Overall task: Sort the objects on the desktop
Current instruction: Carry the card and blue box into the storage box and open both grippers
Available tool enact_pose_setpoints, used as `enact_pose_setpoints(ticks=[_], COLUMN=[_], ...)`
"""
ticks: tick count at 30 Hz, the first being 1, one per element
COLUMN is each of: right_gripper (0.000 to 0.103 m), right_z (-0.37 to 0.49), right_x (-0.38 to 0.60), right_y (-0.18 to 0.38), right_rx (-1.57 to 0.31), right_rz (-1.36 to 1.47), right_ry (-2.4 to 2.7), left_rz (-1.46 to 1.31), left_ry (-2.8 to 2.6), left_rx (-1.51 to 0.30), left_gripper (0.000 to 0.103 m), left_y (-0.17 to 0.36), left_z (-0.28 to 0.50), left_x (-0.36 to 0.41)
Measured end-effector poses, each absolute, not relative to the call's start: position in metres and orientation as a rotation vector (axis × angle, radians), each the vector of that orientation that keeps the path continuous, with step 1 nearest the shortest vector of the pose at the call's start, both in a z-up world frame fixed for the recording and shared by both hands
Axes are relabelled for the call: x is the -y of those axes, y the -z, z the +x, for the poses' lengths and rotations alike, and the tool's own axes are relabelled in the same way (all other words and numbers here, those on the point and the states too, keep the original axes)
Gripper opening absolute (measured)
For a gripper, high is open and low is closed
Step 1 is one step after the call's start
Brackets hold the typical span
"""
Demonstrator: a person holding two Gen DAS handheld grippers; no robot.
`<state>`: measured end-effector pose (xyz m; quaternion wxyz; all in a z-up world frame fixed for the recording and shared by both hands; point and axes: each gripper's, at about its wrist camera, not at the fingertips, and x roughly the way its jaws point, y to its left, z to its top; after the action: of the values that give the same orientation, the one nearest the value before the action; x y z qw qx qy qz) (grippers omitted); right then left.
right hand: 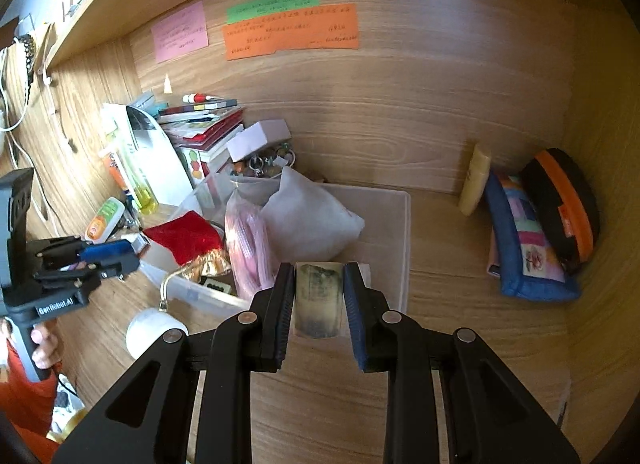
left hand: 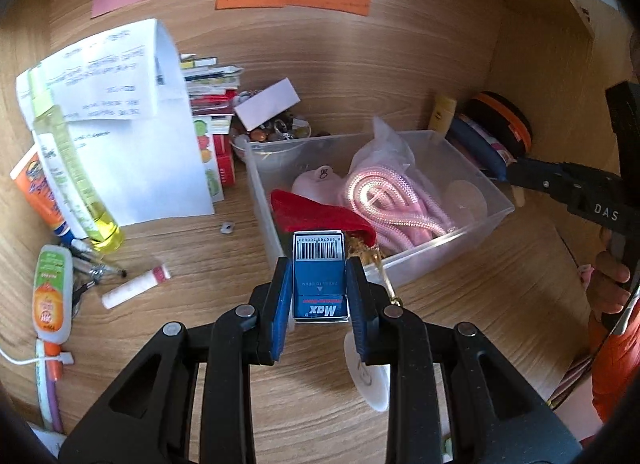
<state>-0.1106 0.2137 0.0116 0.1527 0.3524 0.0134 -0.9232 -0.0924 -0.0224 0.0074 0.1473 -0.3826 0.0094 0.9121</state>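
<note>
While both hands hang over the wooden desk [left hand: 460, 324], I have my left gripper [left hand: 319, 296] clamped on a small blue staple box [left hand: 319, 284], barcode end pointing away from me, held just in front of the clear plastic bin [left hand: 460, 232]. In that bin lie a coiled pink rope [left hand: 384, 200] and a red cloth [left hand: 316, 212]. My right gripper [right hand: 319, 296] is closed on a worn, yellowish flat block [right hand: 319, 298] — I can't tell what it is — held above the bin's near edge. A blue pouch [right hand: 528, 248] leans against the right wall, well apart from the bin.
</note>
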Motion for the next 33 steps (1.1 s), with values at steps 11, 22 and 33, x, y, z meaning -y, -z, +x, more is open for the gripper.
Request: enact_pose_setpoints(ticks=[11, 22, 33], right_gripper=[0.023, 0.023, 0.045], right_z=[-0.15, -0.156, -0.134], right_x=[-0.19, -0.168, -0.161], right_y=[0.015, 0.03, 0.022], right_rx=[-0.058, -0.147, -0.258], right_rz=[1.112, 1.141, 1.106], right_ry=[2.57, 2.543, 2.593], left_rz=[-1.124, -1.135, -1.102], left_ry=[-2.648, -2.63, -2.626], left_rx=[-0.079, -0.109, -0.127], left_gripper=[0.027, 0.027, 0.034], left_y=[0.0, 0.005, -0.004], left_z=[-0.116, -0.12, -0.101], left_x=[0.01, 0.006, 0.005])
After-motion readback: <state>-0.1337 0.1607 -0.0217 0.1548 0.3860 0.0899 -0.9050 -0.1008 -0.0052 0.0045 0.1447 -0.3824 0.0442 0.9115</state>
